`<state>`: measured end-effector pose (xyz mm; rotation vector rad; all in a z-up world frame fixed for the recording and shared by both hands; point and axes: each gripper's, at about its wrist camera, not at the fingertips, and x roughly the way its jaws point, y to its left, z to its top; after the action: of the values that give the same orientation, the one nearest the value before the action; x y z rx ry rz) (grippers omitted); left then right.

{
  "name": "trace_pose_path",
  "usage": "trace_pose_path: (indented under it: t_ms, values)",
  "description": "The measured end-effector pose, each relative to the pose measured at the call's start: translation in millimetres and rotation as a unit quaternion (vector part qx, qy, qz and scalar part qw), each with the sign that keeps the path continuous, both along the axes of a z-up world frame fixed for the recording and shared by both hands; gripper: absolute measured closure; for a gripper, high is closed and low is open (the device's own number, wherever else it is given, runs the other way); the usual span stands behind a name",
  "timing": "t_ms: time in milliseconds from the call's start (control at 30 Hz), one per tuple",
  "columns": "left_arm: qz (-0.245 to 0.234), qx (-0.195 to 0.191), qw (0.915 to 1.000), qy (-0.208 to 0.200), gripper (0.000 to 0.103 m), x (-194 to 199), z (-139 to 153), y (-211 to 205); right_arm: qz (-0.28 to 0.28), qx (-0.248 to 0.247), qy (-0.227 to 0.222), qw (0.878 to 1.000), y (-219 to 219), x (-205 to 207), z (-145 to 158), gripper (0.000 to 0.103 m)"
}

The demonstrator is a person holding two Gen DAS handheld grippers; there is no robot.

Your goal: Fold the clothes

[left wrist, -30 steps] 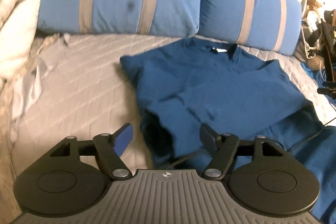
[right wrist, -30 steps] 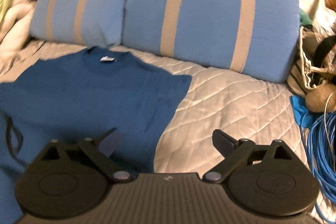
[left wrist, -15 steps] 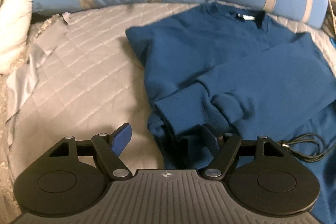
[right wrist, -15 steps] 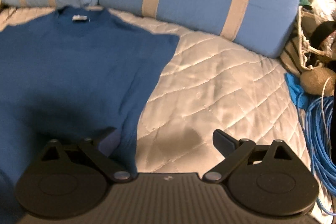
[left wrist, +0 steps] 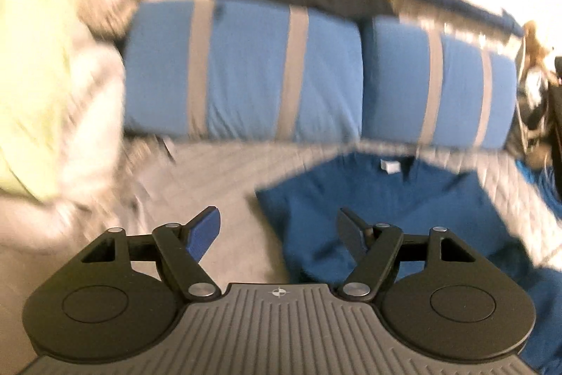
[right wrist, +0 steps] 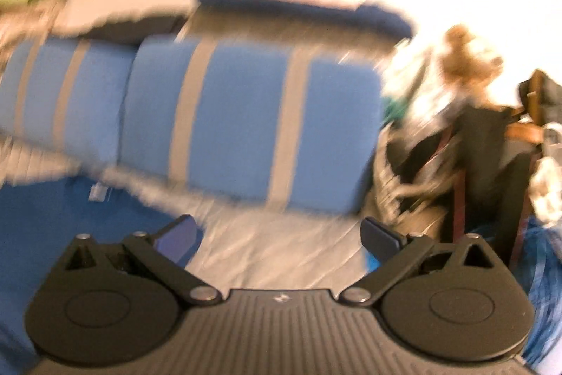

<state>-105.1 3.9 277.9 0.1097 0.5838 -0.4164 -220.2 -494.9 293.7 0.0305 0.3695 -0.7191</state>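
Observation:
A dark blue sweater (left wrist: 404, 209) lies on the grey quilted bed (left wrist: 228, 171), collar and white label toward the pillows. My left gripper (left wrist: 279, 229) is open and empty above the sweater's left edge. In the right wrist view the sweater (right wrist: 70, 217) shows at lower left. My right gripper (right wrist: 277, 234) is open and empty over bare quilt (right wrist: 281, 248) beside the sweater's right edge. Both views are motion-blurred.
Two blue pillows with grey stripes (left wrist: 246, 76) (right wrist: 246, 129) stand along the back of the bed. A pale heap of bedding and clothes (left wrist: 42, 94) lies at left. Bags, a stuffed toy (right wrist: 467, 58) and blue cable (right wrist: 541, 269) crowd the right side.
Both grippers have tilted up and pulled back from the sweater; the views now show the pillows and wall. Both stayed open and empty.

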Motion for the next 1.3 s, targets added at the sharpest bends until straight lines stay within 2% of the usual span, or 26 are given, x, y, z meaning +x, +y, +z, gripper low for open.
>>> trace_pose_path:
  t_ms: [100,200,300,433,533,633,733,833,967,1133,1300]
  values:
    - [0.007,-0.014,0.9996,-0.025,0.030,-13.7,32.2,9.4,-0.012,-0.023,-0.030,0.999,-8.5,-26.1,40.7,0.000]
    - [-0.002,-0.010,0.9984,-0.055,0.030,-37.5,57.1,16.9,-0.031,-0.045,-0.056,0.997,-9.7,-54.4,78.4,0.000]
    - [-0.024,-0.010,0.9970,-0.072,0.030,-65.0,78.1,27.5,-0.030,-0.039,-0.093,0.994,-3.5,-87.3,107.7,0.000]
    - [-0.044,-0.032,0.9966,-0.062,0.030,-100.6,95.8,50.5,-0.017,-0.036,-0.114,0.993,13.4,-132.6,129.3,0.000]
    - [-0.047,-0.048,0.9965,-0.050,0.024,-121.7,95.7,65.7,-0.010,-0.041,-0.121,0.992,29.3,-165.9,138.4,0.000]
    - [-0.044,-0.056,0.9969,-0.034,0.024,-132.6,75.0,74.6,-0.005,-0.034,-0.102,0.994,43.3,-184.0,123.8,0.000]
    - [-0.030,-0.062,0.9976,-0.007,0.024,-137.7,35.6,76.8,0.016,-0.009,-0.071,0.997,53.4,-189.5,93.8,0.000]
    - [-0.020,-0.071,0.9966,0.036,0.024,-135.6,-5.7,75.8,0.041,0.028,-0.046,0.998,62.2,-188.8,58.3,0.000]
    - [-0.016,-0.102,0.9897,0.099,0.024,-127.6,-59.7,76.0,0.067,0.076,-0.026,0.995,73.2,-186.2,15.5,0.000]
    - [-0.030,-0.165,0.9716,0.167,0.024,-120.8,-109.8,83.9,0.075,0.123,-0.027,0.989,83.1,-185.9,-16.3,0.000]
    - [-0.043,-0.251,0.9377,0.237,0.025,-114.9,-150.4,94.5,0.081,0.147,-0.025,0.985,86.0,-181.4,-31.0,0.000]
